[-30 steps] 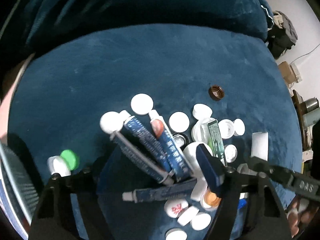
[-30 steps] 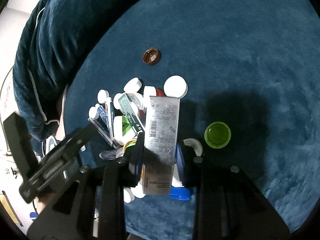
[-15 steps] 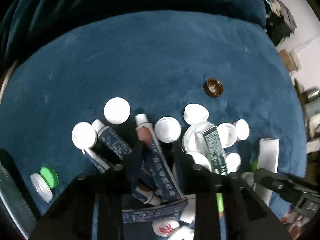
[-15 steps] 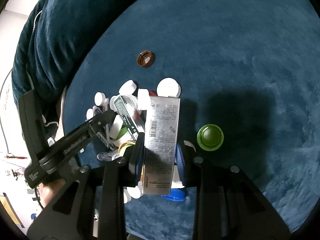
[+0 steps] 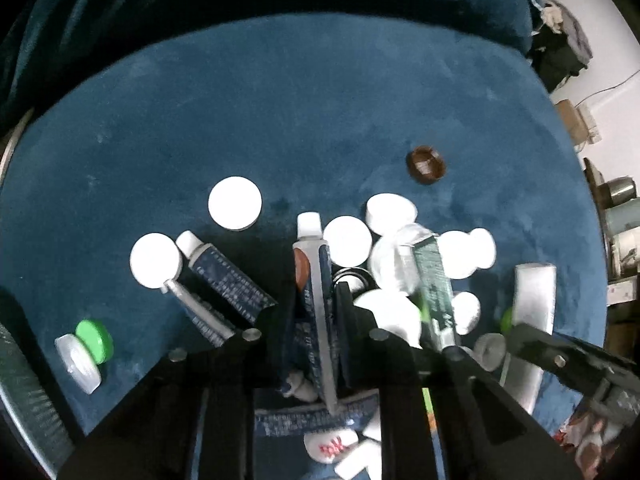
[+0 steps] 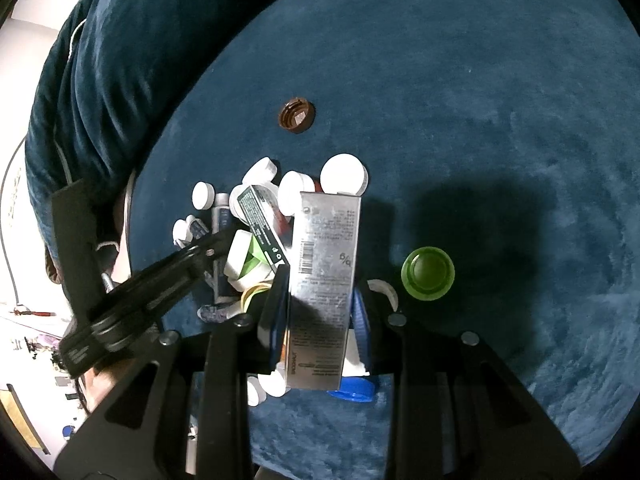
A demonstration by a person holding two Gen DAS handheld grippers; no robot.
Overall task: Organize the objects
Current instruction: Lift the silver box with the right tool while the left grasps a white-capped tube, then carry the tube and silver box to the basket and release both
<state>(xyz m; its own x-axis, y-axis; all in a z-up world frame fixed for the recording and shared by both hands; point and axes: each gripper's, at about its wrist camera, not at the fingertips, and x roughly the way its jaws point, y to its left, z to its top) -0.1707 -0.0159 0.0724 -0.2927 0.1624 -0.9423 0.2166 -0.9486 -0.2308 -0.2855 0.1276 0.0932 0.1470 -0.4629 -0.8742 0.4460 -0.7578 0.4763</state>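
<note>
A heap of small items lies on the dark blue cloth [image 5: 280,100]: blue-and-white tubes, white caps and a dark green box [image 5: 434,292]. My left gripper [image 5: 316,308] points steeply down into the heap, shut on a blue-and-white tube [image 5: 316,276] whose white cap sticks out ahead. My right gripper [image 6: 320,308] is shut on a long silver box [image 6: 326,264], held above the heap's right side. In the right wrist view the left gripper [image 6: 222,242] reaches in from the left. The silver box [image 5: 534,308] also shows in the left wrist view.
A brown cap [image 6: 297,115] lies alone beyond the heap. One green cap [image 6: 428,273] sits right of the silver box, another green cap [image 5: 94,340] at far left beside a clear lid. Two more tubes [image 5: 228,280] lie left of the held one. A blue cap [image 6: 352,390] lies under the right gripper.
My left gripper, wide open a second ago, came down over the heap and shut on the blue-and-white tube. The right gripper kept still with the silver box.
</note>
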